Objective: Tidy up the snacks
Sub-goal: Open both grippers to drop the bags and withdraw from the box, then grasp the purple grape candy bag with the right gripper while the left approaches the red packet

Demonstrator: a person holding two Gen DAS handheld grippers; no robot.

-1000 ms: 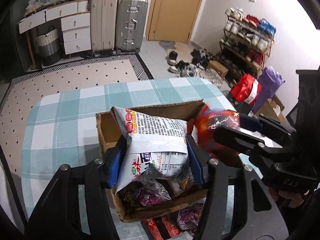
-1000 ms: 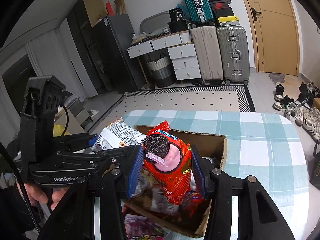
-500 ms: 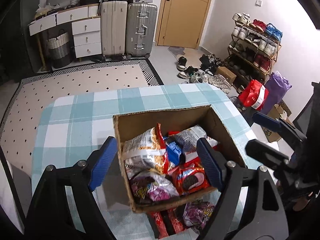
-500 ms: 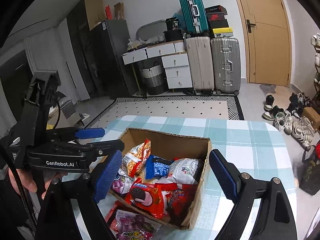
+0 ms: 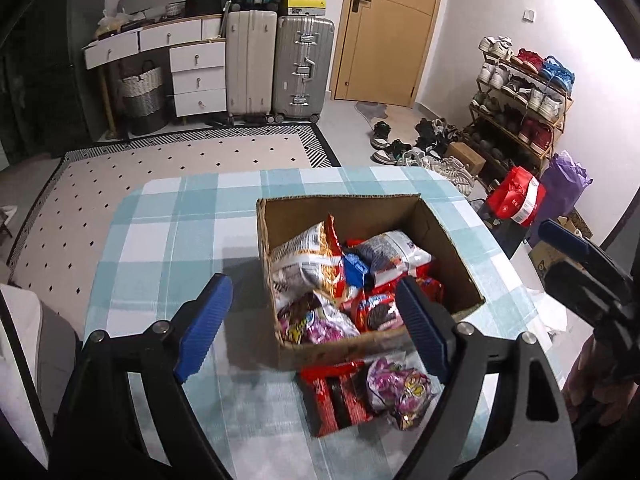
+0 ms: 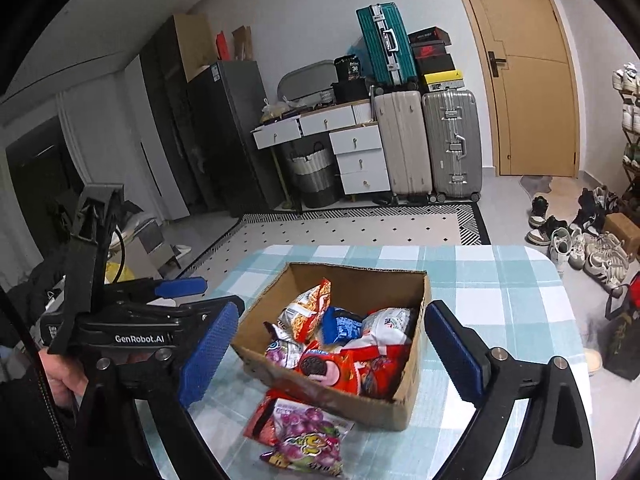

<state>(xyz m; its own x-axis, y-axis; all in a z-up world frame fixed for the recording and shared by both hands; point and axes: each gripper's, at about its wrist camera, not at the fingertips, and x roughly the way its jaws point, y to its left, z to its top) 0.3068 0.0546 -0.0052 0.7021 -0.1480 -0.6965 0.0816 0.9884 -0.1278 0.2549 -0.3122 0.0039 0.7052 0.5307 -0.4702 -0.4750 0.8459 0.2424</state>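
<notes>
A cardboard box [image 5: 440, 236] [image 6: 404, 404] on the checked table holds several snack packs, among them a white noodle bag [image 5: 304, 260], a red Oreo pack [image 5: 376, 312] [image 6: 320, 364] and a purple candy bag [image 5: 316, 320]. A red pack [image 5: 336, 396] and a purple candy bag [image 5: 400, 392] [image 6: 308, 440] lie on the cloth in front of the box. My left gripper [image 5: 312, 324] is open and empty above the box's near side. My right gripper [image 6: 332, 356] is open and empty, held back from the box.
The table has a teal and white checked cloth [image 5: 168, 240]. Beyond it are a patterned rug [image 5: 160, 168], suitcases [image 5: 280, 68], white drawers [image 5: 196, 76], a door [image 5: 392, 28] and a shoe rack [image 5: 520, 96] with bags beside it.
Both grippers have let go of their packs, the noodle bag and the Oreo pack, which now lie in the box. Both have opened wide and pulled back and up.
</notes>
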